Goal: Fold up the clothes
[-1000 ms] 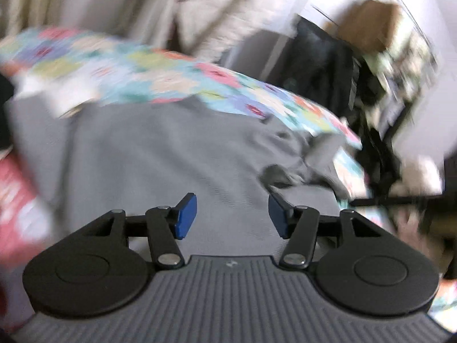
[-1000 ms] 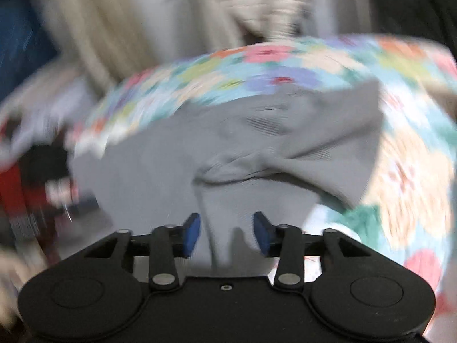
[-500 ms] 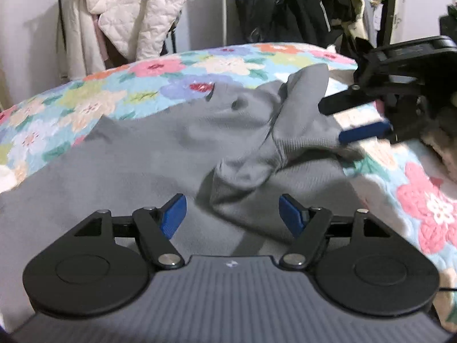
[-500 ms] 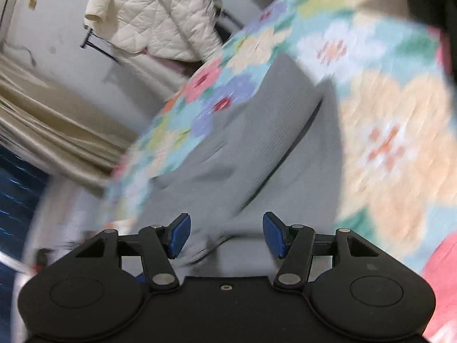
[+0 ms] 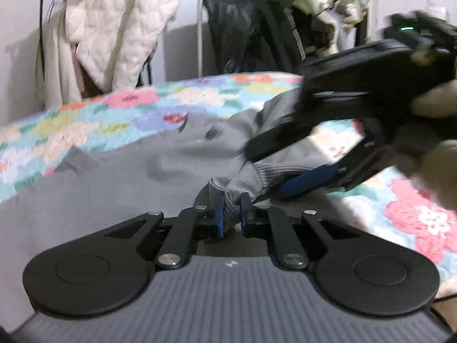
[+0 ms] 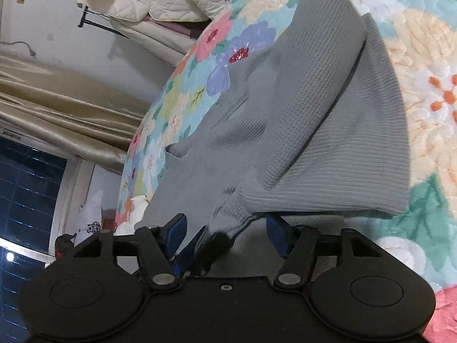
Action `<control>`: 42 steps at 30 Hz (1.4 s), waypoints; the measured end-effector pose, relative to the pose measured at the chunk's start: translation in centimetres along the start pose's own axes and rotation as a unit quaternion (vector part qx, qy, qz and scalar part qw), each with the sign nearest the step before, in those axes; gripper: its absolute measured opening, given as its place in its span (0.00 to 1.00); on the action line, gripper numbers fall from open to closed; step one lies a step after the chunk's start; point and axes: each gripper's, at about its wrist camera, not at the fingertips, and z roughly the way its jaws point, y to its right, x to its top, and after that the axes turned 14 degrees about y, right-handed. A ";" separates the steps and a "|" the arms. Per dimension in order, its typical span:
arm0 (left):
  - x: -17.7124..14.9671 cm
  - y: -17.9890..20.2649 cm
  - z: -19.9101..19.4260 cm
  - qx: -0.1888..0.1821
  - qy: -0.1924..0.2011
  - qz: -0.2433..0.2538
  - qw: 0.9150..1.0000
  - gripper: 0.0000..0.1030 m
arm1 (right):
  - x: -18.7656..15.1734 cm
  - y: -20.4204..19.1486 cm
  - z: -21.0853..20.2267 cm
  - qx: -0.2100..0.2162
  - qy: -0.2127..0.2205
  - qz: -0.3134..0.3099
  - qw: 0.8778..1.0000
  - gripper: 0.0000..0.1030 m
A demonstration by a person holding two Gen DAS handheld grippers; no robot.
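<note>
Pinching a ribbed cuff of the grey sweater (image 5: 182, 154) between its fingers, the left gripper (image 5: 230, 214) holds the sleeve running ahead and rightward across the flowered bed (image 5: 85, 120); the right gripper (image 6: 225, 235), fingers spread, straddles that same sleeve.

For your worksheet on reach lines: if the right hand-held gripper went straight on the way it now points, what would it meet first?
Probably the grey sweater: its ribbed sleeve cuff already lies just ahead of the open right hand-held gripper, on the floral bedspread. Depth is uncertain.
</note>
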 end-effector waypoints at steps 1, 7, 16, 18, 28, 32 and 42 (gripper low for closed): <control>0.2 0.4 -0.6 -0.009 0.011 -0.003 1.000 0.10 | 0.0 -0.1 0.1 -0.002 -0.001 -0.001 1.000 0.68; 1.9 3.4 -2.5 -0.035 0.038 0.015 0.999 0.09 | 0.4 -0.6 0.4 -0.039 0.037 -0.046 0.997 0.74; 4.6 3.6 -5.3 0.015 0.050 0.043 0.998 0.09 | 0.5 -6.2 1.2 -0.006 0.072 -0.216 0.974 0.24; 5.5 2.4 -8.1 0.070 0.057 0.038 0.995 0.09 | -0.2 -8.5 1.3 0.028 0.067 -0.235 0.969 0.24; 1.2 -4.7 -18.6 0.206 -0.003 -0.106 0.973 0.09 | -12.6 -18.5 6.3 0.127 -0.106 -0.449 0.878 0.22; 1.6 -5.6 -18.8 0.191 -0.005 -0.147 0.970 0.08 | -12.9 -17.6 7.3 0.117 -0.117 -0.426 0.890 0.21; 2.6 -8.9 -22.7 0.113 0.032 -0.236 0.965 0.16 | -13.0 -19.6 6.1 0.174 -0.108 -0.418 0.885 0.21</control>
